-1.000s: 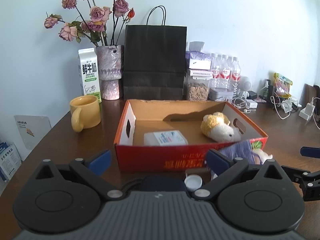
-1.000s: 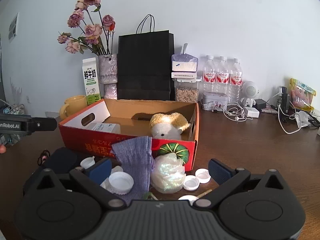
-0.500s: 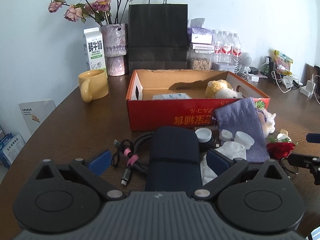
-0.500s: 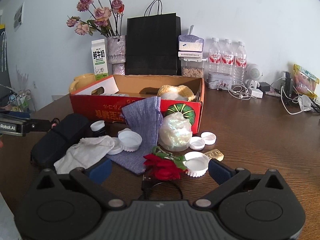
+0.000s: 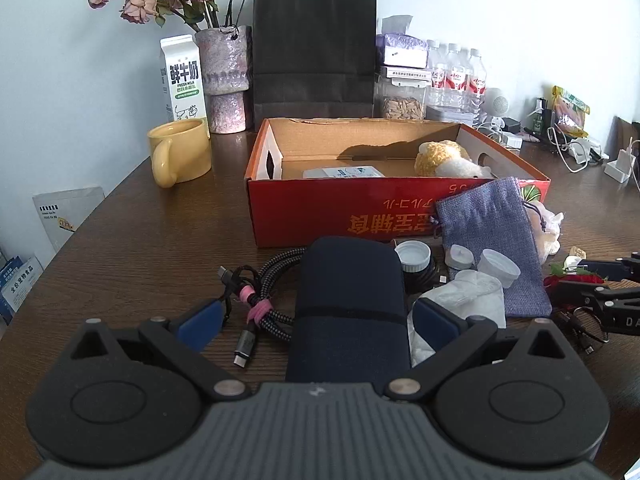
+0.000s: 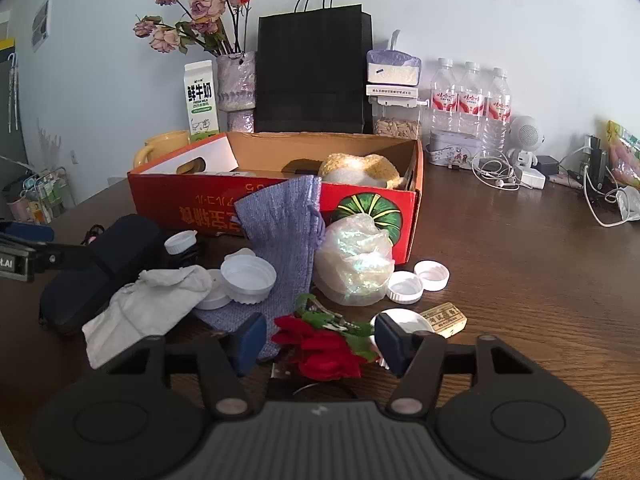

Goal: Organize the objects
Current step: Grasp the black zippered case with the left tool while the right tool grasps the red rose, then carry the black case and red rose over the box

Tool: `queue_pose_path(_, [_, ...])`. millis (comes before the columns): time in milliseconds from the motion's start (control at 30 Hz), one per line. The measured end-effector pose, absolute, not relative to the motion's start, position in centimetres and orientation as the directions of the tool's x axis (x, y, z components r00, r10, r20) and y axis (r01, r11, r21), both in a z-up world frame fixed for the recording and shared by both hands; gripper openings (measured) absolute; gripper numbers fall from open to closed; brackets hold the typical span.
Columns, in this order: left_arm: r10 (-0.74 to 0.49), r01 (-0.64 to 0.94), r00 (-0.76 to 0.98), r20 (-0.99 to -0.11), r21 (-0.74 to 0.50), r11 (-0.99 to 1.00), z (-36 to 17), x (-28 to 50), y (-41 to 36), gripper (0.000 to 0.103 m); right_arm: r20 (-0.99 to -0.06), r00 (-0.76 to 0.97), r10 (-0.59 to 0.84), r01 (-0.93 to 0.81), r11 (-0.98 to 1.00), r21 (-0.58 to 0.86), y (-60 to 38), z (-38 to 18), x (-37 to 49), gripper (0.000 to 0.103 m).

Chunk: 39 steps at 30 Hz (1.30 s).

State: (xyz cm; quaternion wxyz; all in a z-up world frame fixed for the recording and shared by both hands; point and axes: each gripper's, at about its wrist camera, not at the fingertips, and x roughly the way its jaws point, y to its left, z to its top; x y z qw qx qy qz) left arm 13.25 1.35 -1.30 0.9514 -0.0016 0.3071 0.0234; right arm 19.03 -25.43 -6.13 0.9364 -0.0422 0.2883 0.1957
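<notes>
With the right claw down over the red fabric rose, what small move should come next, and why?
Probably finish closing the right claw on the red rose. Its jaws are closing with the flower between them, though the pads do not yet visibly press it. The rose lies loose on the table in front of the red cardboard box, where it likely belongs.

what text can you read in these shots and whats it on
"鲜牛奶" and "FRESH MILK": milk carton.
Large yellow characters, upside down, not legible: red box front.
".AI": left tongs, seen from the right wrist.
Water bottles, leaflets, small tag: too small to read.
</notes>
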Motion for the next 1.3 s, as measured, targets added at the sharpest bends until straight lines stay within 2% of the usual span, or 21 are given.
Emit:
queue_pose_path(33, [0.045,-0.046,0.809,-0.587,0.013,0.999,-1.3,13.3,1.4,0.103,-0.558,0.754,0.346,-0.396,0.918,0.033,-25.4,-6.2,19.1,0.048])
queue_pose_path(100, [0.048,-0.049,0.806,-0.589,0.015,0.999,-1.3,13.5,1.5,0.103,-0.554,0.751,0.358,-0.405,0.913,0.041,-25.4,-6.2,19.1,0.040])
queue_pose_path(267, [0.045,-0.044,0.795,-0.604,0.016,0.999,-1.5,14.0,1.4,0.103,-0.510,0.779,0.365,-0.396,0.917,0.052,-25.7,-6.2,18.5,0.037])
queue_pose_path(533, [0.035,-0.022,0.778,-0.627,0.027,0.999,-2.2,14.7,0.8,0.103,-0.424,0.831,0.360,-0.386,0.922,0.025,-25.7,-5.5,17.3,0.036])
queue_pose_path(1033, [0.081,-0.038,0.766,-0.638,0.080,0.996,-3.8,15.5,-0.4,0.101,-0.406,0.843,0.352,-0.377,0.926,0.020,-25.8,-5.3,17.0,0.036])
queue_pose_path(1200, [0.062,-0.025,0.775,-0.629,0.067,0.997,-3.9,15.3,-0.5,0.083,-0.407,0.843,0.352,-0.376,0.926,0.022,-25.8,-5.4,17.0,0.036])
queue_pose_path(1233, [0.049,-0.011,0.783,-0.620,0.065,0.998,-3.8,15.1,-0.7,0.071,-0.407,0.843,0.351,-0.376,0.926,0.021,-25.8,-5.4,17.0,0.036])
queue_pose_path(1300, [0.053,-0.016,0.787,-0.614,0.066,0.998,-3.6,14.9,-0.8,0.070,-0.408,0.843,0.351,-0.375,0.927,0.021,-25.9,-5.4,17.0,0.036])
